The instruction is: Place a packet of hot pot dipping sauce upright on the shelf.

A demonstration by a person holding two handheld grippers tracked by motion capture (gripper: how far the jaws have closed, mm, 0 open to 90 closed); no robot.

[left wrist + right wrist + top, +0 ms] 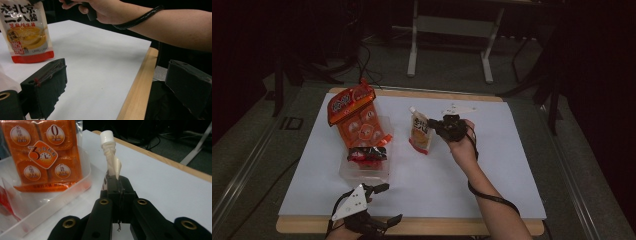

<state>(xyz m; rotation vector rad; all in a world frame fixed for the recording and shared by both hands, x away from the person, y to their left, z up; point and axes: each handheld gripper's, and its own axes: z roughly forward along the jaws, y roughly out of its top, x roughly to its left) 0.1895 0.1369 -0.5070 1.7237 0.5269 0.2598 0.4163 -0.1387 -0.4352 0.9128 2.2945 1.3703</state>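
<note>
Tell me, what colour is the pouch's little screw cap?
White screw cap, clearest in the right gripper view.

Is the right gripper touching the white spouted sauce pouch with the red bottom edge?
Touching. In the right gripper view, the right gripper has its black jaws shut on the pouch just below the white cap, with no gap showing.

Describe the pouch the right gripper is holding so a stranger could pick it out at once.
On the white table sheet, look right of the clear plastic tray that holds the orange snack bag. The spouted sauce pouch hangs there, pinched by the right gripper. It alone has a white screw cap, a yellow front and a red bottom band.
</note>
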